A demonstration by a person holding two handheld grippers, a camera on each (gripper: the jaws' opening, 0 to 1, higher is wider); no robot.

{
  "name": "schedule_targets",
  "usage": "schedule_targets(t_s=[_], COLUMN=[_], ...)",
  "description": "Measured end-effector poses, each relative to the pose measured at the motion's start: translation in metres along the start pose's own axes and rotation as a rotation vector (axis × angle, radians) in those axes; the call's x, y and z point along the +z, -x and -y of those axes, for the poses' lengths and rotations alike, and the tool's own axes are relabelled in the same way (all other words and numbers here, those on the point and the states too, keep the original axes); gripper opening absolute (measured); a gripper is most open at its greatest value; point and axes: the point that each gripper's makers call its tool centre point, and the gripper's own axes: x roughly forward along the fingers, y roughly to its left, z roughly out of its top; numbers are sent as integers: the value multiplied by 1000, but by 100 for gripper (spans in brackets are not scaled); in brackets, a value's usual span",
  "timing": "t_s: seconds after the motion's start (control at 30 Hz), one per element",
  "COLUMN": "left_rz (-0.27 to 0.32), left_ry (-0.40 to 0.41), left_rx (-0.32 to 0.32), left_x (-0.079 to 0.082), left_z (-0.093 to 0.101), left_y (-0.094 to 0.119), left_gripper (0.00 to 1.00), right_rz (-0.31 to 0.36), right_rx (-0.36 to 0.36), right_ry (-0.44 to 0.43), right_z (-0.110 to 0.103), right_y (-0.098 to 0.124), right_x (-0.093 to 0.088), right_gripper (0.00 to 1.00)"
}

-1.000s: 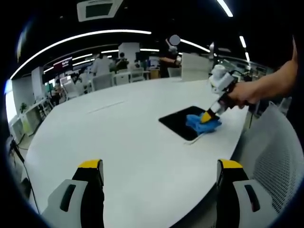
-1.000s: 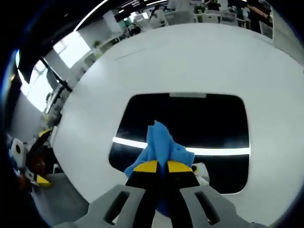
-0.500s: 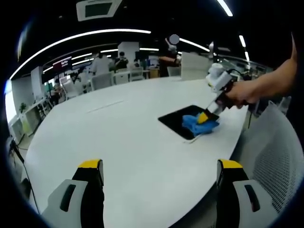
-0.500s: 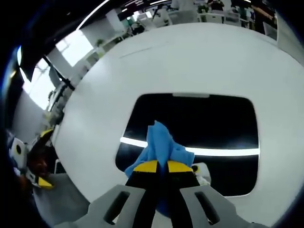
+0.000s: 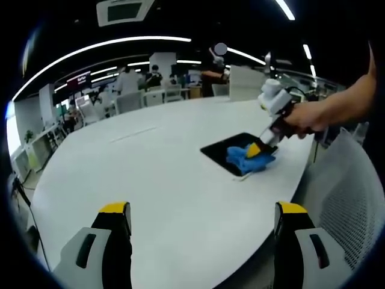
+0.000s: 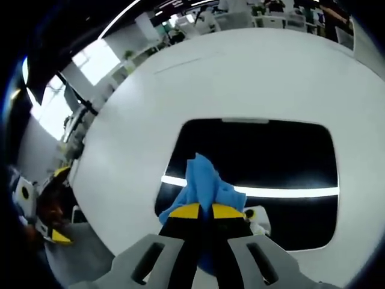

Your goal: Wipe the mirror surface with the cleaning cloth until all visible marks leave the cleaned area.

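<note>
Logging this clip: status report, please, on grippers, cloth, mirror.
Right gripper shut on blue cloth, pressing it on the mirror near edge. Left gripper open, idle over the white table. Nothing in the way.

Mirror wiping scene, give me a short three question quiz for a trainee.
1. True or false: the right tongs are shut on the blue cloth.
2. The mirror lies on: A) a chair B) the white table C) the floor.
3. Fill in: the left tongs stand ____, holding nothing.

Key: 1 true; 2 B; 3 open.
</note>
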Motion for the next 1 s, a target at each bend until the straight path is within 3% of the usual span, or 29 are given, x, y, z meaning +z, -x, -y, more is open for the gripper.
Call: schedule_targets(t_s=[0.67,1.0], left_rz=[-7,0], left_ry=[2,12], left_rx=[3,4], left_x=[-2,0], left_z=[-1,-1], left_y=[1,1], left_gripper=[96,99], right_rz=[-11,-21], right_rx=[35,48], right_ry=[20,44], right_z=[-24,-36], right_y=[-11,-16], right_x=[1,1], right_gripper=[0,0])
